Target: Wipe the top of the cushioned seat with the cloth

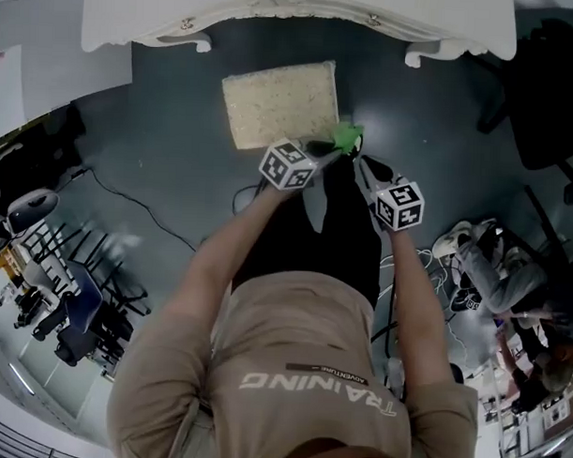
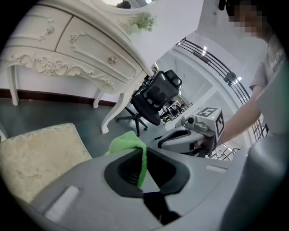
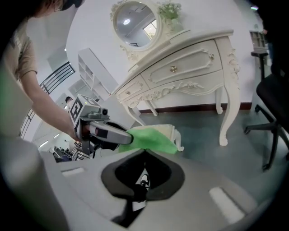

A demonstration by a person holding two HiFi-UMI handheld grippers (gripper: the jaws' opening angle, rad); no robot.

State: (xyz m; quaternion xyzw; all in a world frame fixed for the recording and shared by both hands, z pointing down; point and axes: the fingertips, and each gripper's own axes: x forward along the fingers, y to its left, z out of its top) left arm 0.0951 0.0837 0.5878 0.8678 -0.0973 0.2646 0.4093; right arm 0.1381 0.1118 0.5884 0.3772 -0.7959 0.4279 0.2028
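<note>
The cushioned seat (image 1: 277, 106) is a cream, speckled square pad on the dark floor in front of a white dressing table. It also shows as the pale cushion (image 2: 36, 153) low at the left of the left gripper view. A bright green cloth (image 1: 346, 136) hangs in the air just off the seat's near right corner. My left gripper (image 1: 329, 148) is shut on the cloth (image 2: 126, 143), and a green strip hangs down between its jaws. My right gripper (image 1: 357, 160) meets it from the right. Its jaws are closed at the cloth's near edge (image 3: 151, 139).
The white dressing table (image 1: 294, 17) with curved legs (image 3: 223, 117) stands right behind the seat. A black office chair (image 2: 153, 97) is off to the right. A cable (image 1: 128, 199) runs across the floor at the left. Bags and gear (image 1: 482, 268) lie at the right.
</note>
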